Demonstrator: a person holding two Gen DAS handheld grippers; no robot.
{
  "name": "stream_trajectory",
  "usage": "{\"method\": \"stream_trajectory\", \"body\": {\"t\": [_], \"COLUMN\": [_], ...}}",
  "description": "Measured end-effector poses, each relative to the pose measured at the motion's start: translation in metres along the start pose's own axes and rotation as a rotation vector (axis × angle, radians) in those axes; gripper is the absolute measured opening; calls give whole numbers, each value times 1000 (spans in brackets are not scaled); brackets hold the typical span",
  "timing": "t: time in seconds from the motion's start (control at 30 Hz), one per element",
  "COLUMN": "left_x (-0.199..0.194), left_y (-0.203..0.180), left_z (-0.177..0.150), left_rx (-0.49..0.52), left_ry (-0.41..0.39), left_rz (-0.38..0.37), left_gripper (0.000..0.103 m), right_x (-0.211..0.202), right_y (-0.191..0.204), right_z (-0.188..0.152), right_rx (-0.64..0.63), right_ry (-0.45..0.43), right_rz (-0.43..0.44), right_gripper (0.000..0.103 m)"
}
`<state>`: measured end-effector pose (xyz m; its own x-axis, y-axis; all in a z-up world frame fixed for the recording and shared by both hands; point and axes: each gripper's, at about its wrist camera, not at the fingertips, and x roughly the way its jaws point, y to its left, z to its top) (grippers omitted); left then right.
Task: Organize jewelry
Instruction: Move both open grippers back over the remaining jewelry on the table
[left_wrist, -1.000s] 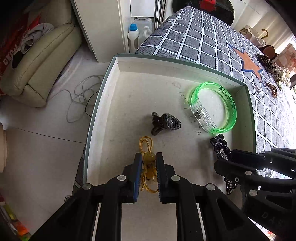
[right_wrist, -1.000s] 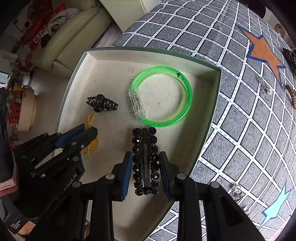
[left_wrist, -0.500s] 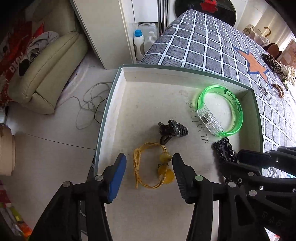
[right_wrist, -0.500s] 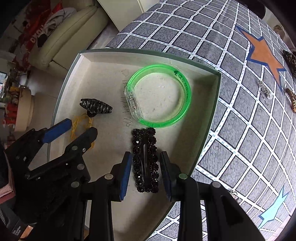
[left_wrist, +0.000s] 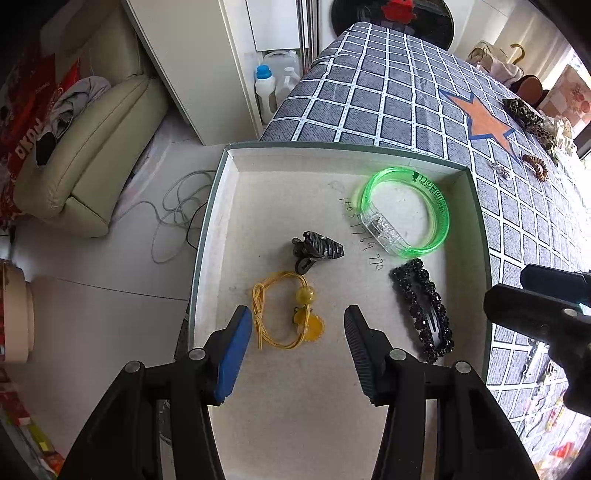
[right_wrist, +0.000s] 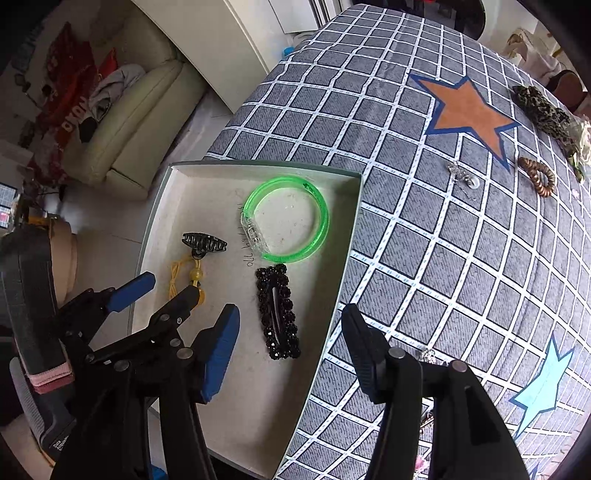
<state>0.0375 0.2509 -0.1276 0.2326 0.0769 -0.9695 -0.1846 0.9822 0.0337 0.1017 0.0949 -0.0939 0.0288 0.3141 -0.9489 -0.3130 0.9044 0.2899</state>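
A shallow box (left_wrist: 476, 206) (right_wrist: 347, 236) with a pale floor lies on the checked cloth. In it lie a green bangle (left_wrist: 441, 210) (right_wrist: 321, 210), a black claw clip (left_wrist: 317, 249) (right_wrist: 203, 242), a yellow beaded hair tie (left_wrist: 284, 314) (right_wrist: 184, 273) and a black beaded barrette (left_wrist: 424, 306) (right_wrist: 279, 314). My left gripper (left_wrist: 297, 332) (right_wrist: 162, 291) is open and empty, just above the hair tie. My right gripper (right_wrist: 290, 332) is open and empty, raised above the barrette; one of its fingers (left_wrist: 532, 306) shows in the left wrist view.
On the cloth to the right lie a brown coiled ring (right_wrist: 537, 177) (left_wrist: 535, 166), a small silver piece (right_wrist: 461, 177) and a dark patterned bundle (right_wrist: 543, 107). More small jewelry lies near the right finger (right_wrist: 424, 356). Left of the table are floor, a cable (left_wrist: 177, 214) and a sofa (left_wrist: 92, 147).
The left gripper opened and let go of the yellow hair tie, then drew back. The right gripper opened, released the black barrette in the box, and lifted away.
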Motion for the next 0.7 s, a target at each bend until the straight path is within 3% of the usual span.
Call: {"method": "stream_trajectory", "body": {"t": [0.07, 0.4, 0.53, 0.7], "left_x": [-6, -32, -44, -54], "left_y": [-5, -49, -77, -118], "left_z": [-2, -7, -7, -10], "left_rx": [8, 139, 208, 302], "left_ry": [-11, -46, -65, -46], "left_rz": [2, -31, -62, -114], "left_gripper": [103, 103, 103, 103], "right_x": [-8, -43, -58, -75], "right_y": [-12, -82, -112, -151], "right_z": [-5, -38, -65, -107], "right_rx": [28, 202, 291, 416], "right_ry": [-7, -47, -67, -86], "right_rz": [1, -21, -31, -50], "right_gripper": [63, 73, 83, 83]}}
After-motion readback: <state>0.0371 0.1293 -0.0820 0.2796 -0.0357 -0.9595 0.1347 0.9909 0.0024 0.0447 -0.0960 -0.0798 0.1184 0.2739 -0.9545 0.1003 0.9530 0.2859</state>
